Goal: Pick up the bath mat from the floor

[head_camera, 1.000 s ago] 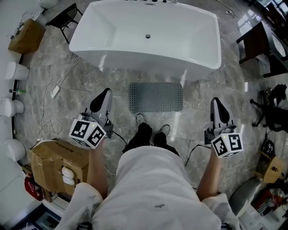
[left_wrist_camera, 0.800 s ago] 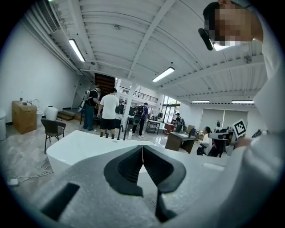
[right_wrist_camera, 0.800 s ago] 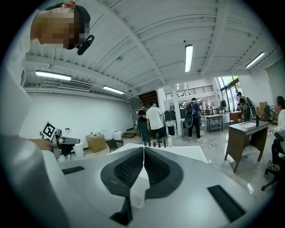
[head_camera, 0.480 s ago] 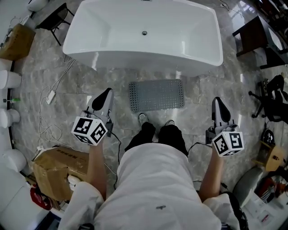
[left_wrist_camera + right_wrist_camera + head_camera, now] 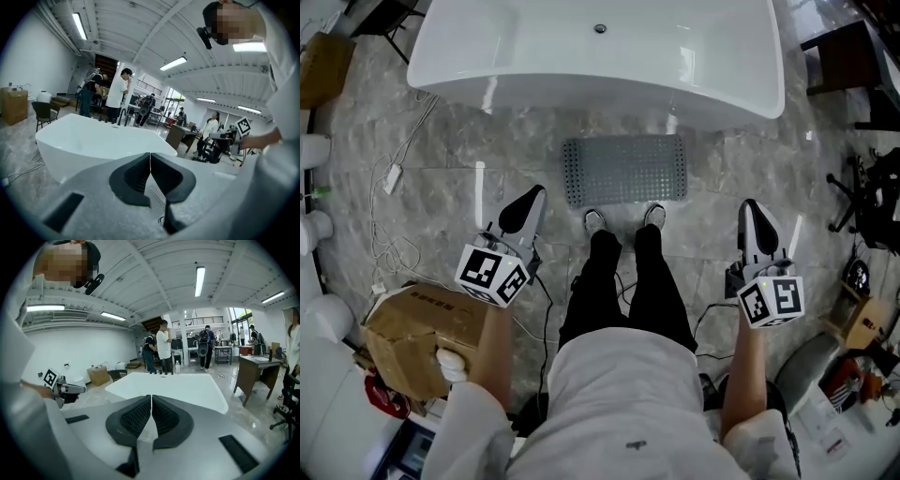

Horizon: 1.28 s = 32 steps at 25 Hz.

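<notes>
A grey studded bath mat (image 5: 624,170) lies flat on the marble floor, just in front of the white bathtub (image 5: 600,52) and right at the person's shoe tips (image 5: 595,221). My left gripper (image 5: 533,197) hangs to the mat's lower left, shut, with nothing between its jaws. To the mat's lower right is my right gripper (image 5: 749,208), also shut and empty. Both sit apart from the mat. The left gripper view shows its closed jaws (image 5: 150,154) aimed at the tub (image 5: 93,140); the right gripper view shows its closed jaws (image 5: 151,399) before the tub (image 5: 168,387).
A cardboard box (image 5: 417,333) stands at the lower left, with white cables (image 5: 394,178) trailing over the floor. A dark table (image 5: 853,56) and an office chair (image 5: 872,202) are at the right. Several people stand beyond the tub (image 5: 164,345).
Both grippers have dropped lower and the head has leaned forward, so the tub and mat sit higher in the head view. The legs now show stretched toward the mat. Jaws stayed shut.
</notes>
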Tool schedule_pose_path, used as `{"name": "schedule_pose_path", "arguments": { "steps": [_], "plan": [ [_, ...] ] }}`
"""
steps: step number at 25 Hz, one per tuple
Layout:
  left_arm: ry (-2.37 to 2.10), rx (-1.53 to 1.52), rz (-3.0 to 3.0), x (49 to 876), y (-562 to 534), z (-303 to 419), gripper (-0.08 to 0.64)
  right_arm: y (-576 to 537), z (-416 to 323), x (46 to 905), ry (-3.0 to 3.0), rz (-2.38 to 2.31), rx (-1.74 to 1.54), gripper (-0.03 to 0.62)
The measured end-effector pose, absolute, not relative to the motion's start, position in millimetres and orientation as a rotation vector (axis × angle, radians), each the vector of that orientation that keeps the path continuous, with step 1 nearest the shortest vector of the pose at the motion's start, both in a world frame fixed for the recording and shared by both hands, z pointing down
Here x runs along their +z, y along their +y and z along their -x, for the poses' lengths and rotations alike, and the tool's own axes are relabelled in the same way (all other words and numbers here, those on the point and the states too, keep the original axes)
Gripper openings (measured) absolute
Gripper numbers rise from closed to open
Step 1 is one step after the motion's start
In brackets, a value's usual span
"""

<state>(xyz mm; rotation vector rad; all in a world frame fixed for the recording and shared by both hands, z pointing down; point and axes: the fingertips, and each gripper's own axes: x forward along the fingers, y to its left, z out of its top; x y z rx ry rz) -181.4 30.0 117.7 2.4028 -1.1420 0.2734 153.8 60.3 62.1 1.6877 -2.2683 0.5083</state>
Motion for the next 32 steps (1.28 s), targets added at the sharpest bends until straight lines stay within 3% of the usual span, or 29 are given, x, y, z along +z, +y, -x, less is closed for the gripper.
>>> {"name": "schedule_pose_path", "arguments": {
  "steps": [12,32],
  "plan": [
    [-1.152,0.417,-2.227,272.8,41.6,153.0,0.014,58.6,-192.3,253.7,-2.168,-1.423,0.702,0.009],
    [-1.046,0.747,-1.788,629.0,100.9,160.3,0.018,55.3,-213.2,574.2,-2.008,-1.055,0.848,0.018]
  ]
}}
